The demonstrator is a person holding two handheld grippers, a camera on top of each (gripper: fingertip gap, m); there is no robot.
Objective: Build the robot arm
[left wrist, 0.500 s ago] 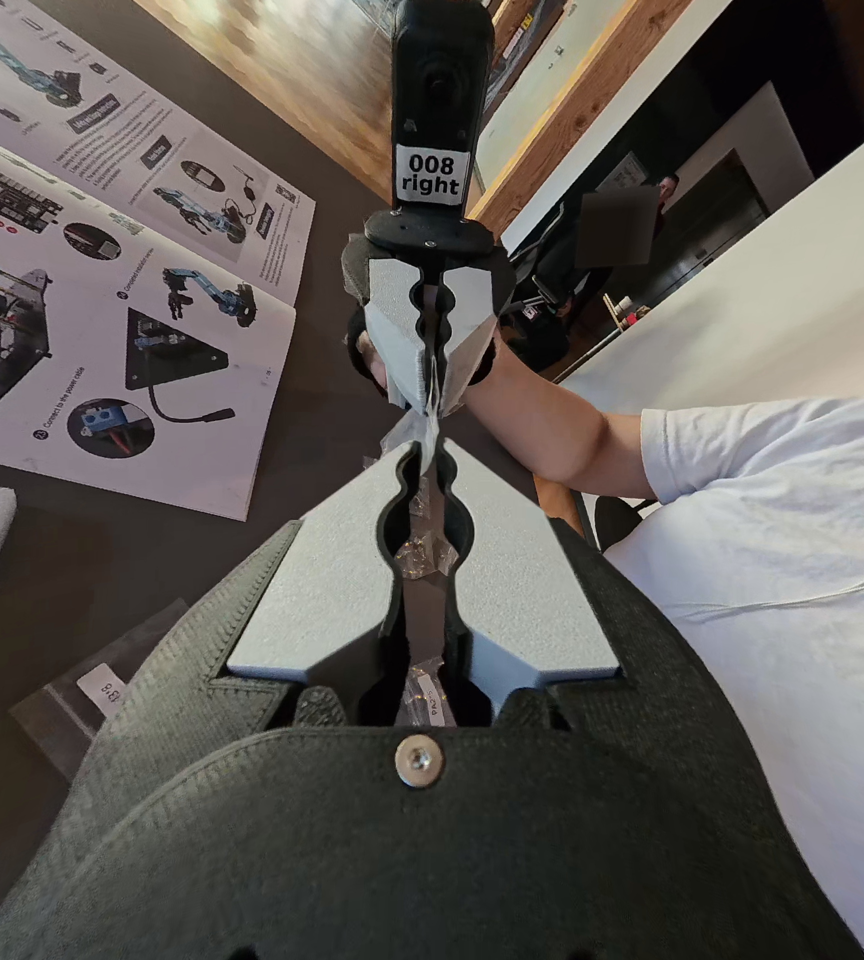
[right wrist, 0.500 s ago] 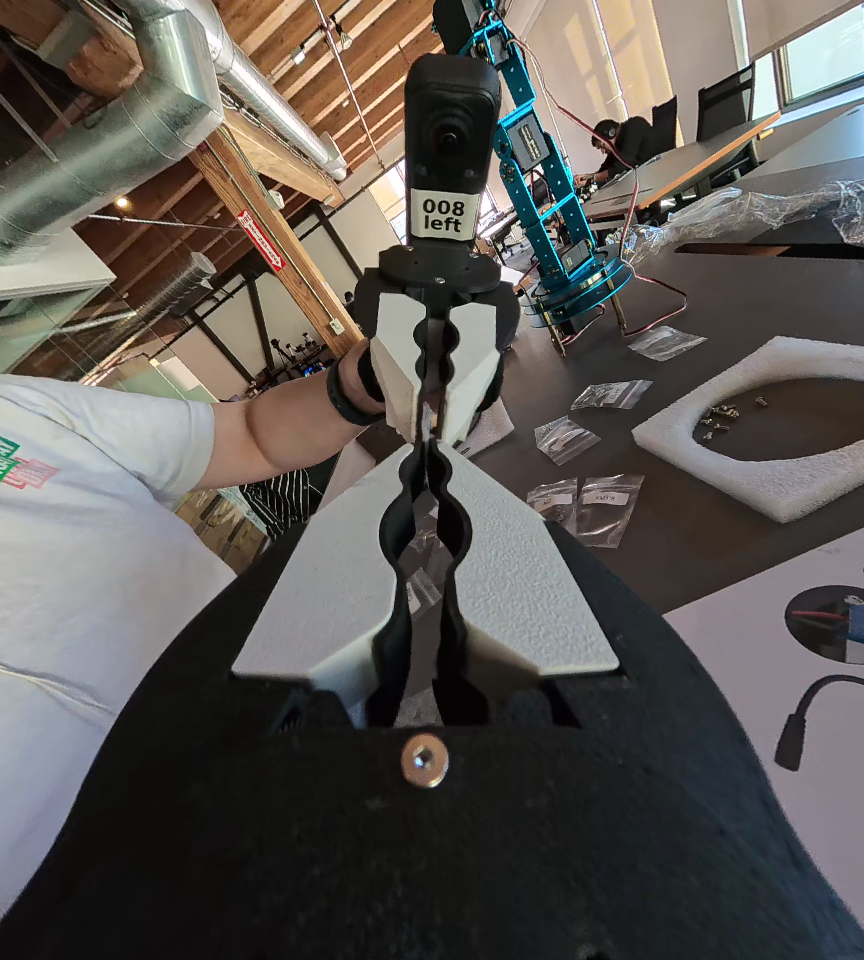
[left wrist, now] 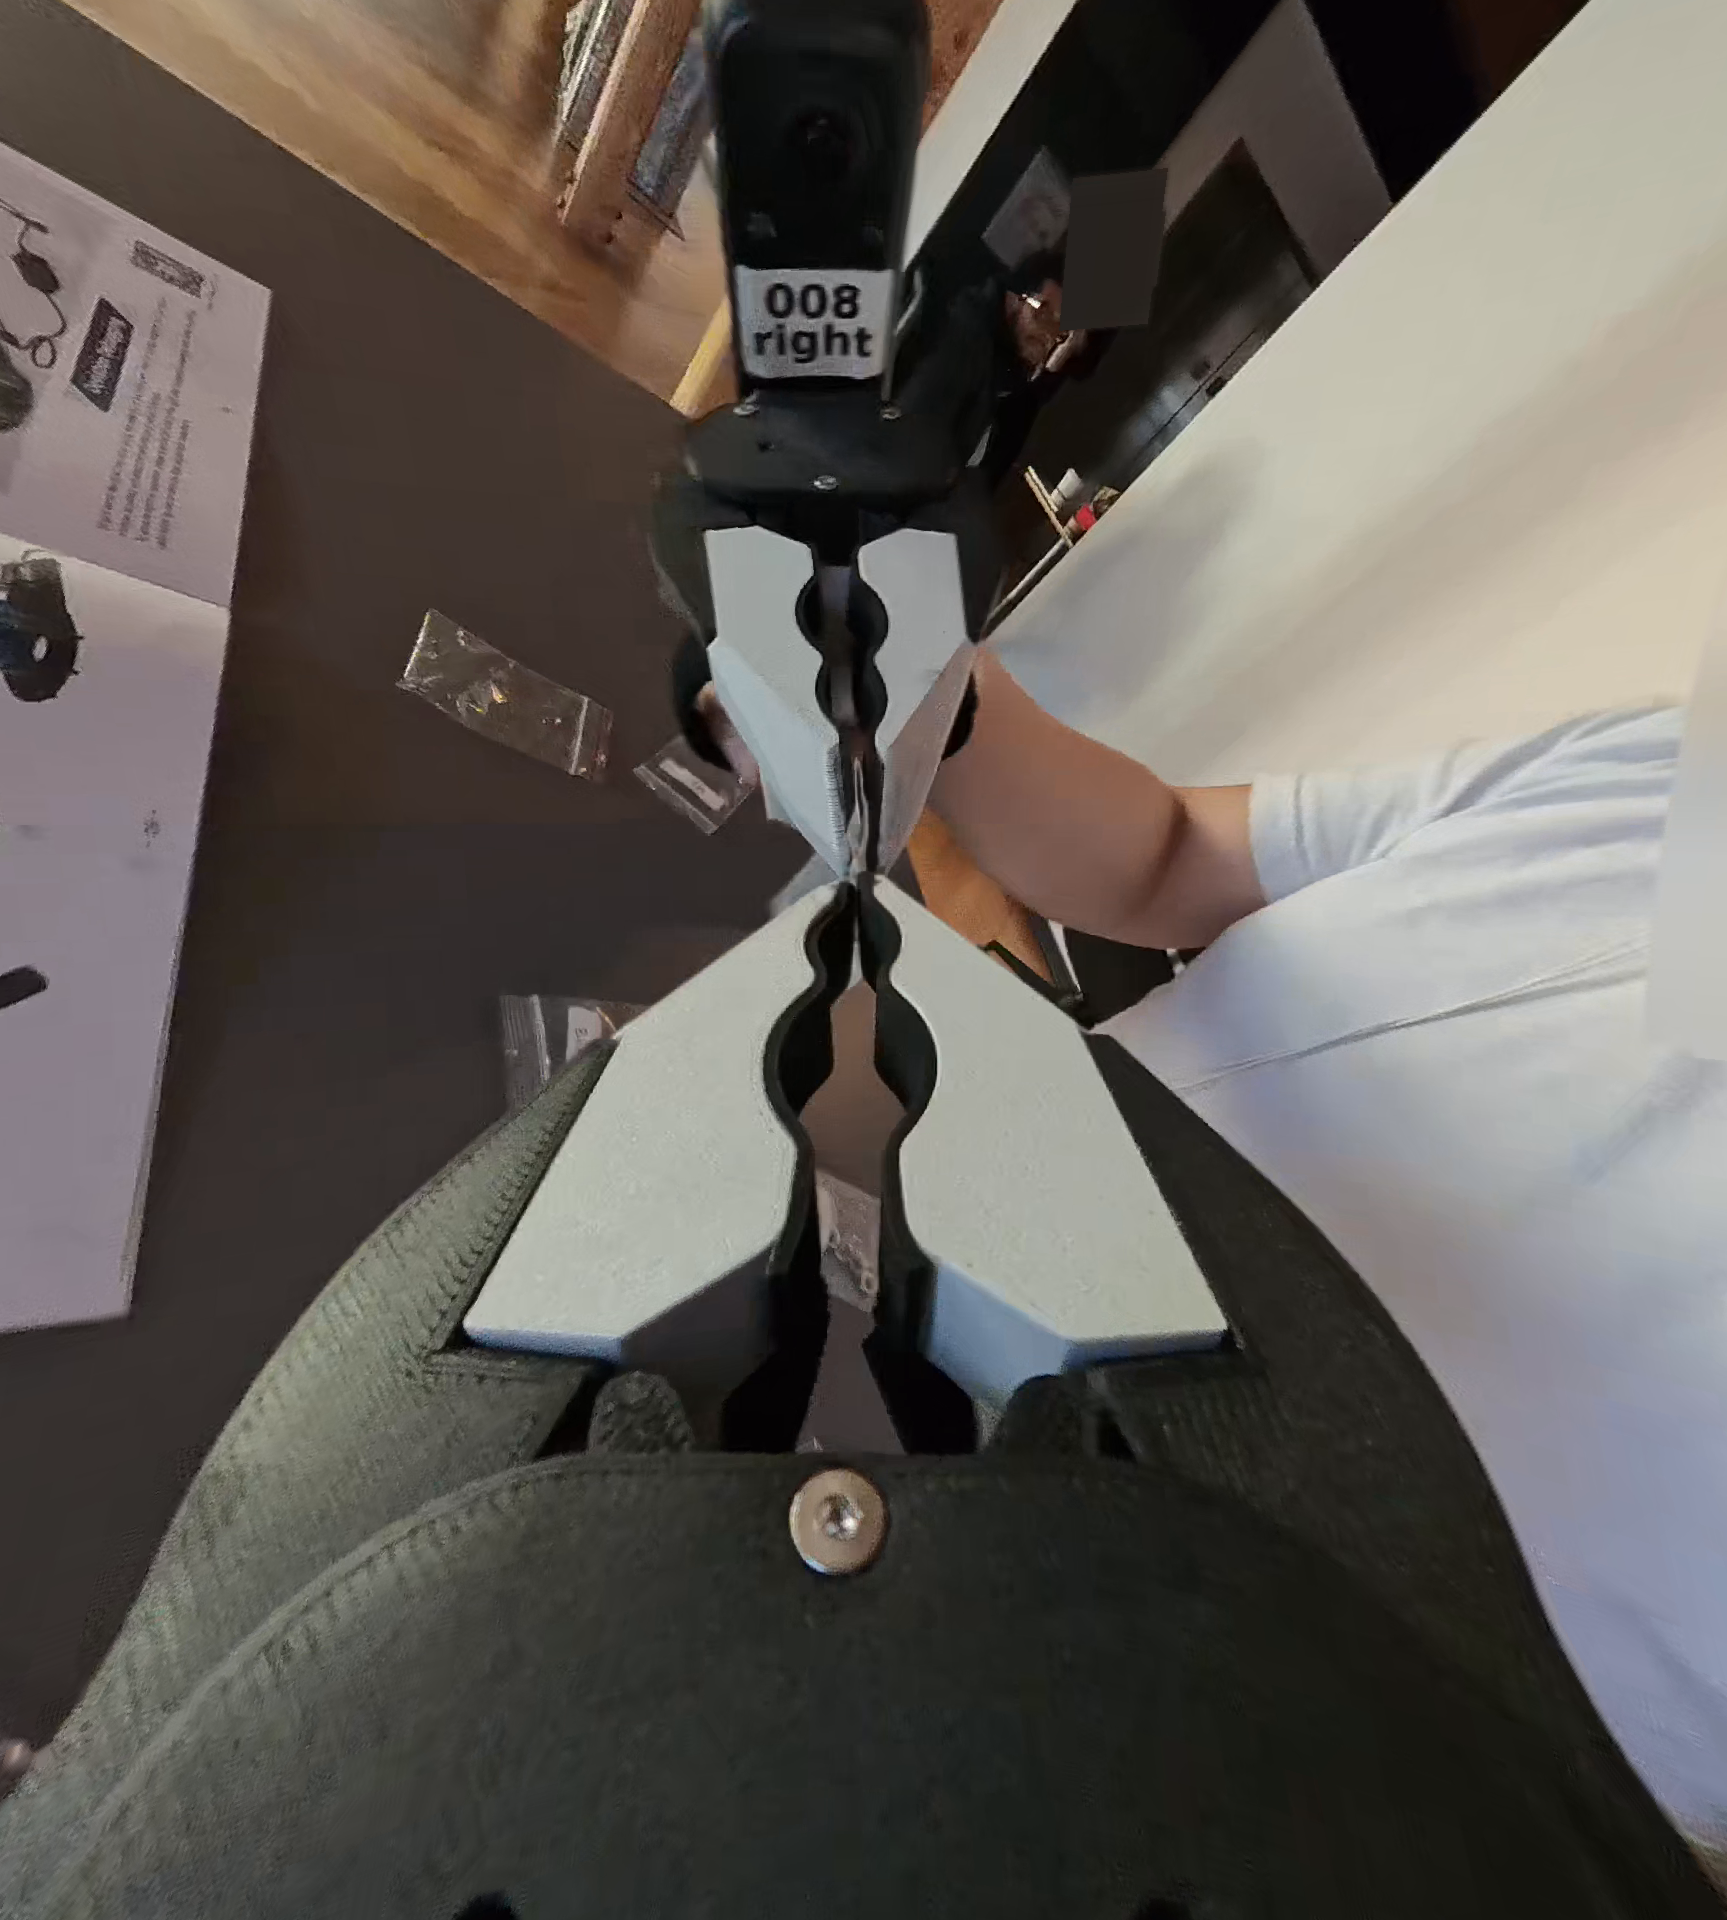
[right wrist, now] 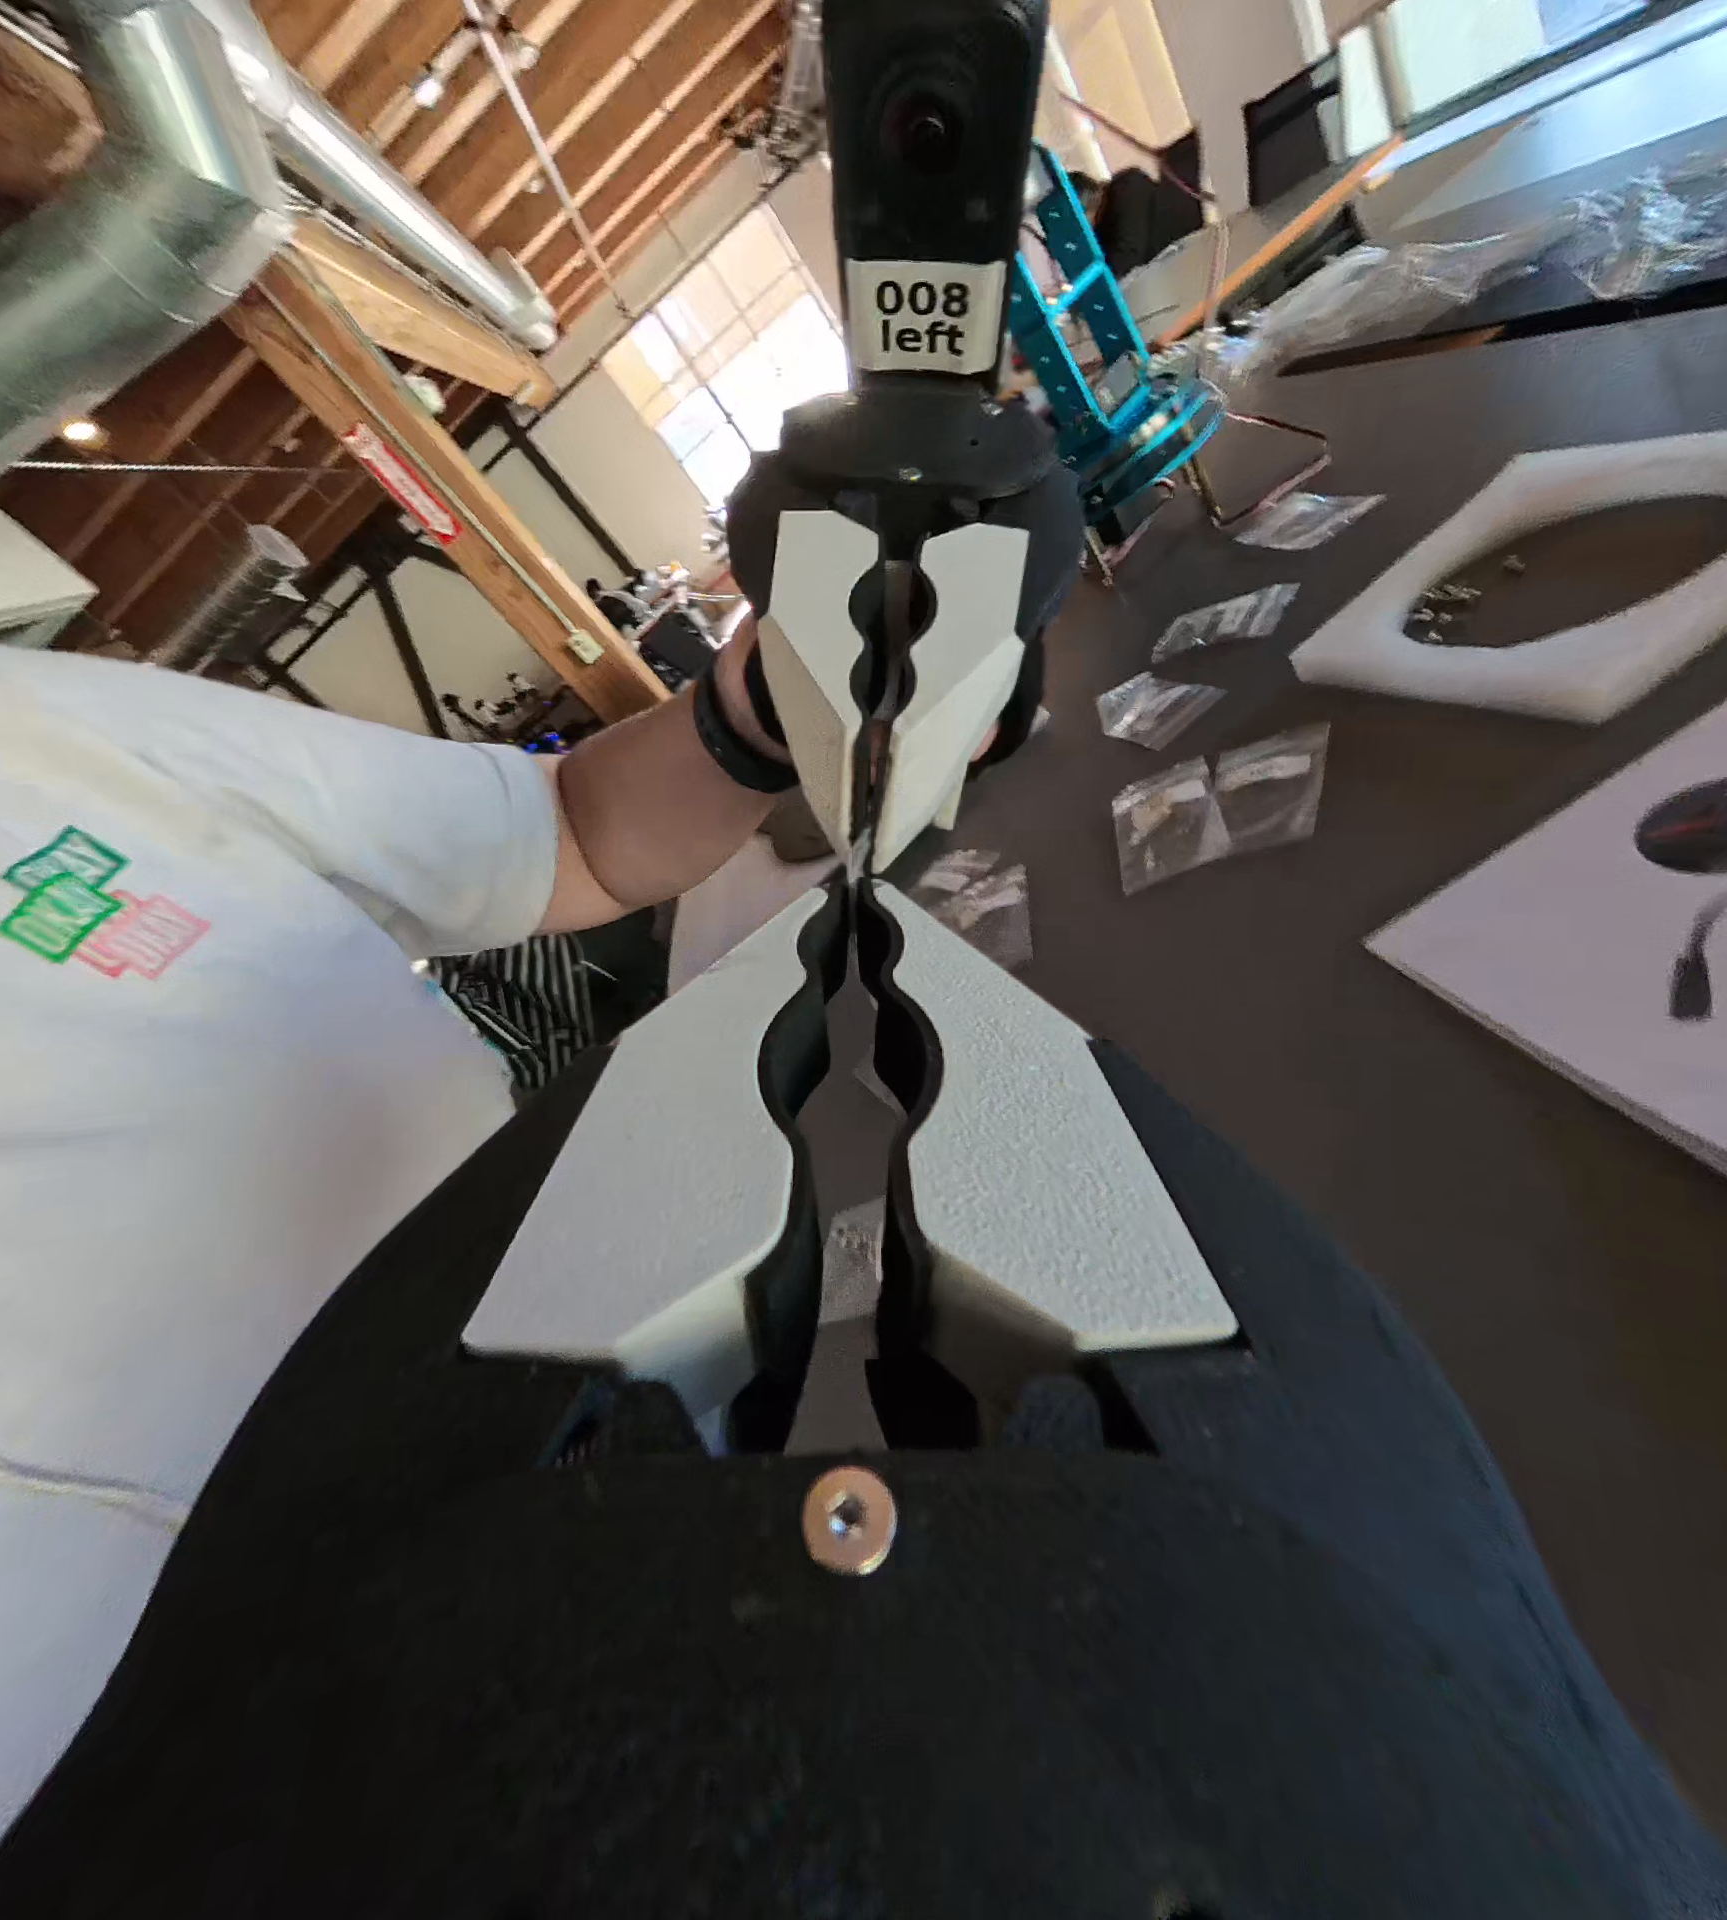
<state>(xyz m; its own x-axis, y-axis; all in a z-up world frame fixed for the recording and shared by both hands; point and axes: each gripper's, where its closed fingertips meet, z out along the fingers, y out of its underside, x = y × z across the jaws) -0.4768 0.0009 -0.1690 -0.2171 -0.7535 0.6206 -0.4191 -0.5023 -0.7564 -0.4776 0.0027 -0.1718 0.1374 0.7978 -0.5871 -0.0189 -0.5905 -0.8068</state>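
Bag (right wrist: 857, 864); left tongs (left wrist: 859, 899) nearer right tongs (right wrist: 854, 899)

Change over the half second, as I read it from both wrist views. The right gripper (left wrist: 857, 862) now fills more of the left wrist view, its tips almost touching those of the left gripper (left wrist: 857, 906). The clear bag (left wrist: 846, 826) no longer bulges between them; only a thin sliver shows at the closed tips. The printed manual (left wrist: 59, 935) sits further toward the left edge, and a small parts packet (left wrist: 506, 694) appears at centre left. In the right wrist view the foam ring (right wrist: 1358, 665) lies higher, and the blue robot arm (right wrist: 1098, 343) is half hidden.
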